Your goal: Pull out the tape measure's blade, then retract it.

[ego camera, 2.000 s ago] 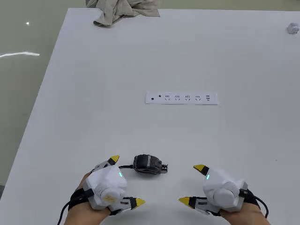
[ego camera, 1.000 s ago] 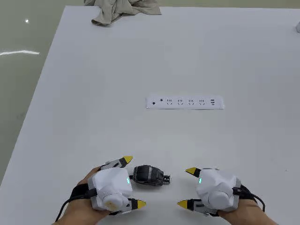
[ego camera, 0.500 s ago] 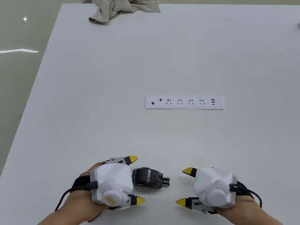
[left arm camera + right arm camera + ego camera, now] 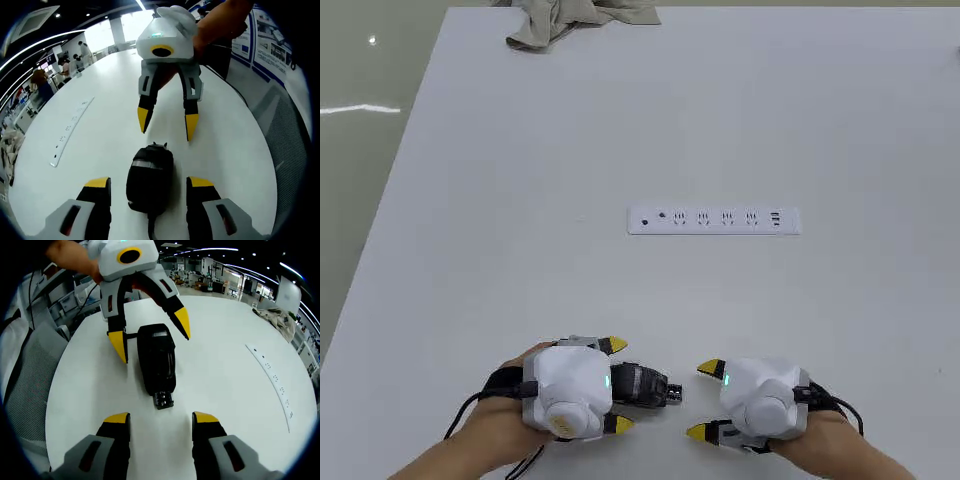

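While the tape measure (image 4: 642, 385) lies on its side near the front edge of the white table (image 4: 520, 200), a gripper flanks it on each side. On the left, a hand (image 4: 495, 425) holds the left gripper (image 4: 617, 385), whose yellow-tipped jaws stand wide open around the back half of the black case, one jaw on the far side and one on the near side. In the left gripper view, a strip of bare table shows between each jaw and the case (image 4: 150, 177), so the jaws have not closed on it. A thin black cord (image 4: 150, 225) trails from the case's back end between those jaws.

The case's mouth points right, and the hook end of the blade (image 4: 163, 400) sits tight against it, with no blade drawn out.

Just right of the hook, across a small gap of table, the right gripper (image 4: 702, 400) points left at the tape measure. Its jaws are spread about as wide and hold nothing. In the right gripper view, its tips (image 4: 117, 418) stop short of the hook, not touching it. The right hand (image 4: 820, 445) grips it from behind.

Farther back, a crumpled beige cloth (image 4: 570, 20) lies at the far edge toward the left. A white power strip (image 4: 714, 220) lies flat near the middle of the table, well apart from both grippers.
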Demonstrator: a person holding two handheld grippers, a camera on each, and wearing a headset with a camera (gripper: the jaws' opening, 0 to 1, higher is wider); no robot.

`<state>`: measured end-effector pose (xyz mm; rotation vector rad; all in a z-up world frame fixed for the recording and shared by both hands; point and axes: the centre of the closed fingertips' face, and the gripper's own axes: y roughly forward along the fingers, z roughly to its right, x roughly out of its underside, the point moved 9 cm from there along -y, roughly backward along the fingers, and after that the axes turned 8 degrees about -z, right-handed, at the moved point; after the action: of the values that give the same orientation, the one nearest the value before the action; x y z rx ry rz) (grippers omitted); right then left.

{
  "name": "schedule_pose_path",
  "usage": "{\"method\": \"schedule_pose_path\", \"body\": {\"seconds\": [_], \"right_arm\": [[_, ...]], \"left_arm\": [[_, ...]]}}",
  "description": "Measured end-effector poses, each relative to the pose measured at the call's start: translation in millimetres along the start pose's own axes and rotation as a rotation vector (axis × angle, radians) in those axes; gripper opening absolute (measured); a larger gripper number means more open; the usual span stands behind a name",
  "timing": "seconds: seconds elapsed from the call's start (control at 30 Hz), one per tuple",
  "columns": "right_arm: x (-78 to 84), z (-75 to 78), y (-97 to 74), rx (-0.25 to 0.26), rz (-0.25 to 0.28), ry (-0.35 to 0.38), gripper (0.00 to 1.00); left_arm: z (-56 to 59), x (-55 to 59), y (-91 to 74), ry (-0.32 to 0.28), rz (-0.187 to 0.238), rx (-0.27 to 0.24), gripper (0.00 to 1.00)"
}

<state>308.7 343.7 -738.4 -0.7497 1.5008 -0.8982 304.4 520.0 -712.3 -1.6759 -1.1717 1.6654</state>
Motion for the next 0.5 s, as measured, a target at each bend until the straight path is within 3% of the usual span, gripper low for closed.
{"method": "schedule_pose_path", "body": {"seconds": [0.5], "right_arm": [[-4.0,3.6,11.0,-0.027,-0.005,-0.039,0.45]], "left_arm": [[-0.3,-5.7,8.0,0.041,-0.011,0.033,0.51]]}}
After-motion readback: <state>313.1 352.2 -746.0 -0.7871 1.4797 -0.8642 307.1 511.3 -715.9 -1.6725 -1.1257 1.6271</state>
